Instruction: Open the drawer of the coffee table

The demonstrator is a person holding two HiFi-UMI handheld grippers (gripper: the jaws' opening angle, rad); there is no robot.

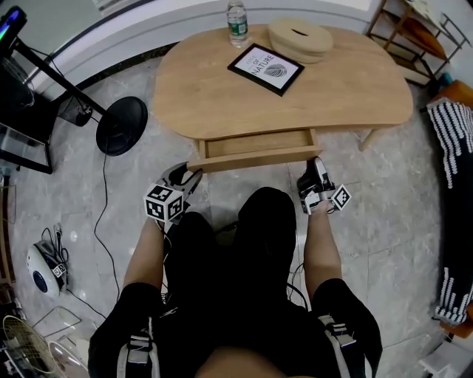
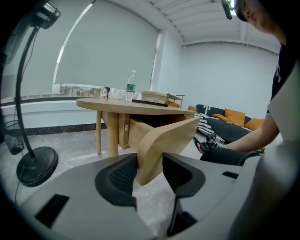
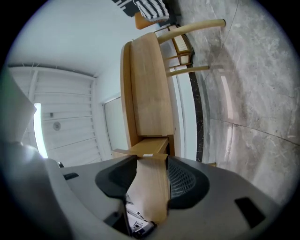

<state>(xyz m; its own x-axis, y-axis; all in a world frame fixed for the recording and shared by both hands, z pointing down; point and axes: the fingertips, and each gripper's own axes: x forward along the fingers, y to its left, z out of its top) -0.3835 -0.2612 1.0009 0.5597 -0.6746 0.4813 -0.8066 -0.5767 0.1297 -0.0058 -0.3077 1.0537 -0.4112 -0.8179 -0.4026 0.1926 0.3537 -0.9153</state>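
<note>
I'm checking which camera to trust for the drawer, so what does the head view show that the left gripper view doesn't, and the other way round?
Only the head view: the framed picture face up, the inside of the open drawer, the right gripper at the drawer's other end, and the person's legs. Only the left gripper view: the sofa, the window blind, and the left gripper fingers either side of the drawer front. Both: the table, water bottle and black stand base.
</note>
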